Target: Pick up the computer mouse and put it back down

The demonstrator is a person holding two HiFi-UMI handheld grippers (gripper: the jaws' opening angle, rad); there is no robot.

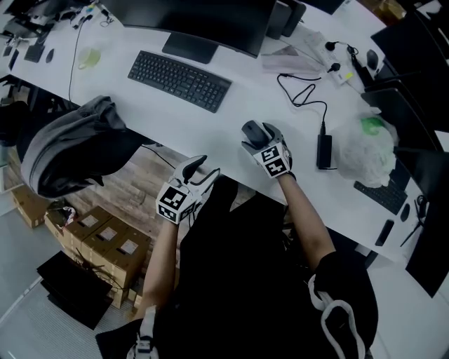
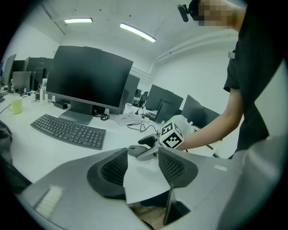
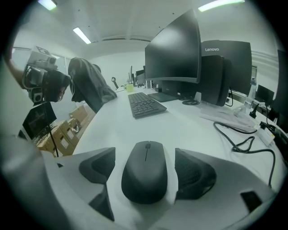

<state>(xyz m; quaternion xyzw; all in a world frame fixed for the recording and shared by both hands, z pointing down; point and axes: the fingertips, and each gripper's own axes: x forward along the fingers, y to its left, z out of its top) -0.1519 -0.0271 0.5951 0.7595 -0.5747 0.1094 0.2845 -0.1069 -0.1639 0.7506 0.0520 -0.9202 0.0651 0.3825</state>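
Observation:
A dark computer mouse [image 1: 250,128] lies flat on the white desk [image 1: 203,133] near its front edge. My right gripper [image 1: 258,138] straddles it with jaws open. In the right gripper view the mouse [image 3: 145,177] sits between the two pads [image 3: 194,173], with a narrow gap on each side. My left gripper [image 1: 205,168] hangs just off the desk's front edge, open with nothing between its jaws. In the left gripper view, that gripper [image 2: 141,168] looks toward the mouse [image 2: 146,139] and the right gripper's marker cube [image 2: 172,134].
A black keyboard [image 1: 179,80] and a monitor [image 1: 203,21] stand behind the mouse. A cable with a power adapter [image 1: 324,151] and a plastic bag [image 1: 368,151] lie to the right. A grey jacket [image 1: 77,144] and cardboard boxes [image 1: 105,238] are at the left below the desk.

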